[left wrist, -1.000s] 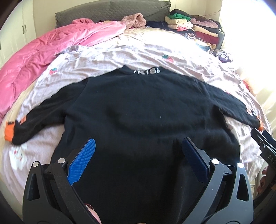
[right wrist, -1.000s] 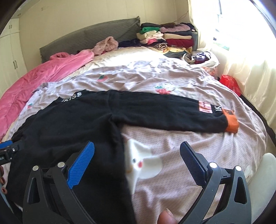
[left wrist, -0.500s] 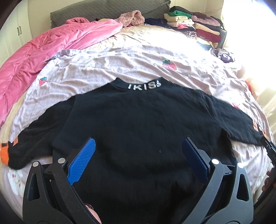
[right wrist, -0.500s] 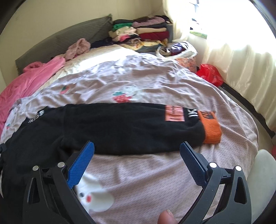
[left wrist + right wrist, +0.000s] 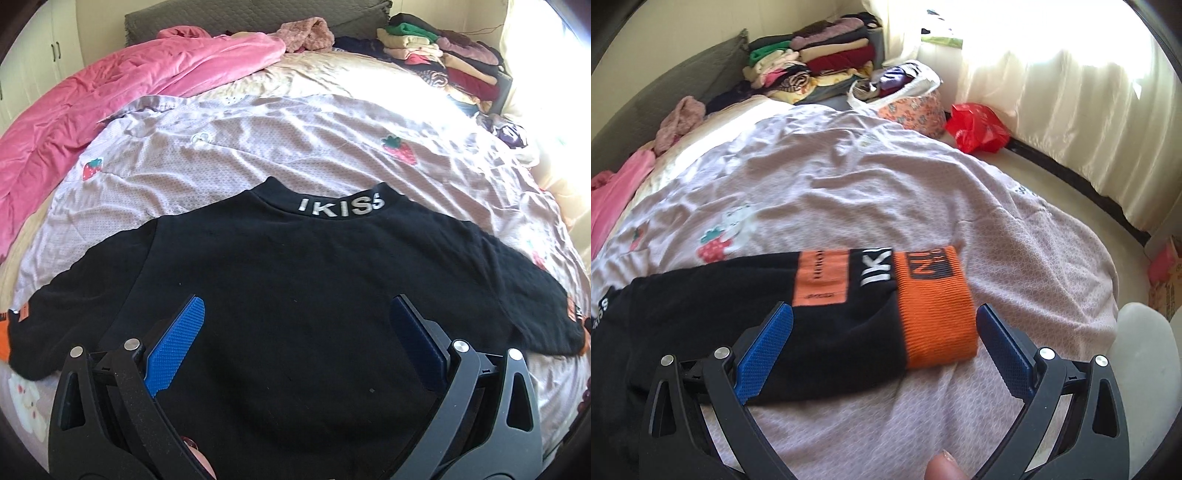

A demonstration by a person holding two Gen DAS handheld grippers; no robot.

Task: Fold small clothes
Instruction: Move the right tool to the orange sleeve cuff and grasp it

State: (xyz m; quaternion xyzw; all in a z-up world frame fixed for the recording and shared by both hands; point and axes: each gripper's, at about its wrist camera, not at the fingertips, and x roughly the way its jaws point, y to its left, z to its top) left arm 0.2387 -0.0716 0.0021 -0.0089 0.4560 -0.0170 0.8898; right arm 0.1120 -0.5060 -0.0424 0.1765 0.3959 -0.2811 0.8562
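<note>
A black sweater lies flat on the bed, collar lettered "IKISS" at the far side, both sleeves spread out. My left gripper is open and empty, hovering over the sweater's middle. In the right wrist view the sweater's right sleeve ends in an orange cuff. My right gripper is open and empty, with the cuff and sleeve end lying between its blue fingers.
The bed has a lilac strawberry-print sheet. A pink quilt lies at the far left. Folded clothes are stacked at the headboard corner. A floral basket and red bag sit beside the bed's right edge.
My right gripper has moved right along the sleeve to its orange cuff. My left gripper has risen and pulled back, so more of the sweater and collar shows.
</note>
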